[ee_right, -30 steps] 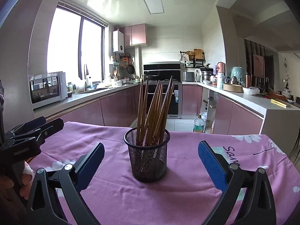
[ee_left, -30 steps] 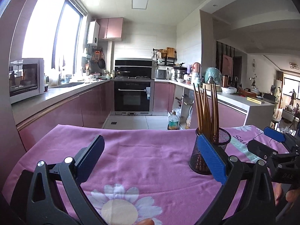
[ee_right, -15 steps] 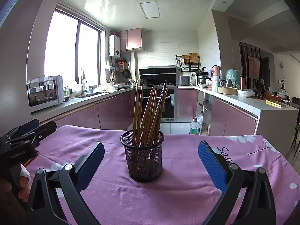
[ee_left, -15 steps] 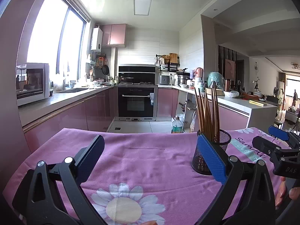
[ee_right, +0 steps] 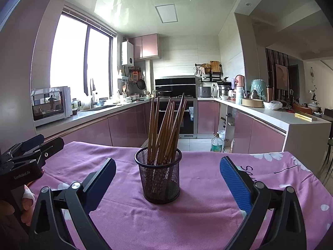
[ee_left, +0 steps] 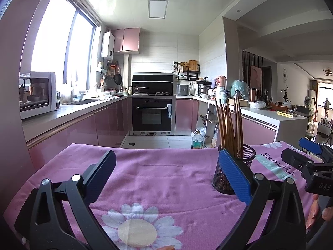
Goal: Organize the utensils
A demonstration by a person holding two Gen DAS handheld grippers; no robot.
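Observation:
A black mesh cup stands on the purple flowered tablecloth and holds several brown chopsticks leaning upright. My right gripper is open and empty, its jaws wide apart, with the cup straight ahead between them. My left gripper is open and empty over bare cloth; the cup is behind its right finger. The chopsticks rise above it. Each gripper shows at the other view's edge: the right, the left.
The table's far edge drops to the kitchen floor. Pink cabinets and a counter with a microwave run along the left, an oven at the back, and a cluttered counter on the right.
Both views have tilted and pulled back slightly; the cup sits a little lower and farther in the frames. Both grippers stay open and empty. The cup and chopsticks have not moved.

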